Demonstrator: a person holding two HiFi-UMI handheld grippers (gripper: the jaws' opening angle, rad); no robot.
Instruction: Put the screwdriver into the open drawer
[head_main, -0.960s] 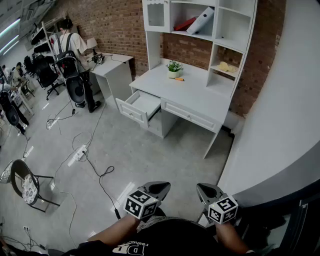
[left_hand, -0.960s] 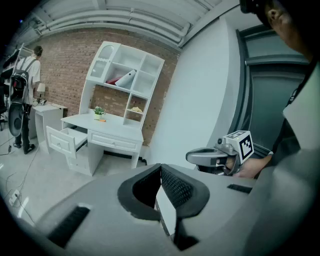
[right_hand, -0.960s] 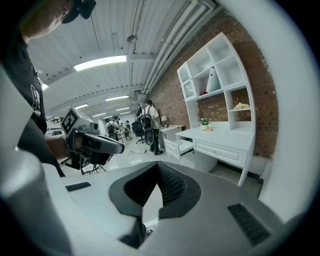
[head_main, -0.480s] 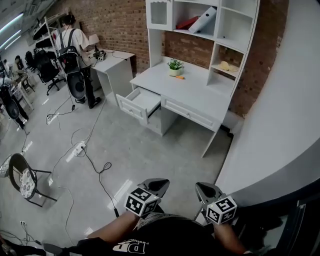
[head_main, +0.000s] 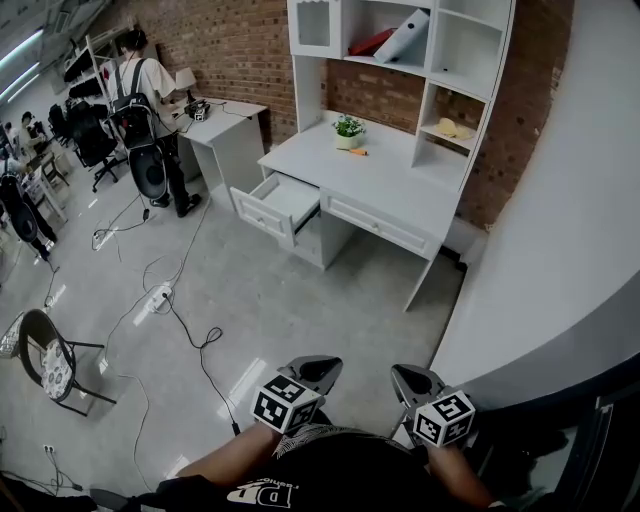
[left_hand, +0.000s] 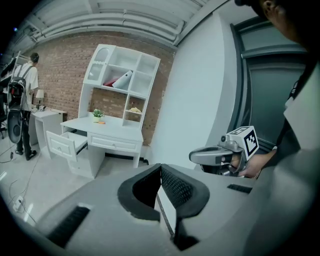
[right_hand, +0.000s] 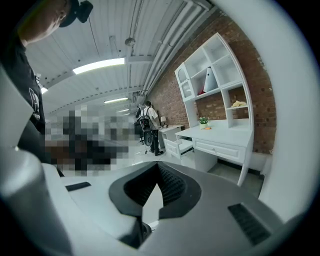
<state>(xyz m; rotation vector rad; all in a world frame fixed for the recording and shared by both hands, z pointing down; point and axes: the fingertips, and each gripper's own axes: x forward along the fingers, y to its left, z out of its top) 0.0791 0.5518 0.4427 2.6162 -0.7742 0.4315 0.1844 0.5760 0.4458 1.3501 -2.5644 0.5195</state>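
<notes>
A small orange screwdriver (head_main: 358, 153) lies on the white desk (head_main: 400, 190) beside a potted plant (head_main: 348, 133), far across the floor from me. It also shows in the left gripper view (left_hand: 101, 122) and the right gripper view (right_hand: 207, 128). The desk's left drawer (head_main: 285, 203) stands pulled out and looks empty. My left gripper (head_main: 322, 366) and right gripper (head_main: 403, 375) are held close to my body, side by side, both shut with nothing in them. Both point towards the desk.
A curved grey wall (head_main: 560, 230) runs along the right. Cables and a power strip (head_main: 160, 300) trail over the floor at left, and a chair (head_main: 45, 365) stands lower left. A person (head_main: 140, 90) stands at a white side table (head_main: 225, 130) left of the desk.
The head view has shifted slightly, so the desk sits a little higher in the picture. Both grippers stay shut in the same place.
</notes>
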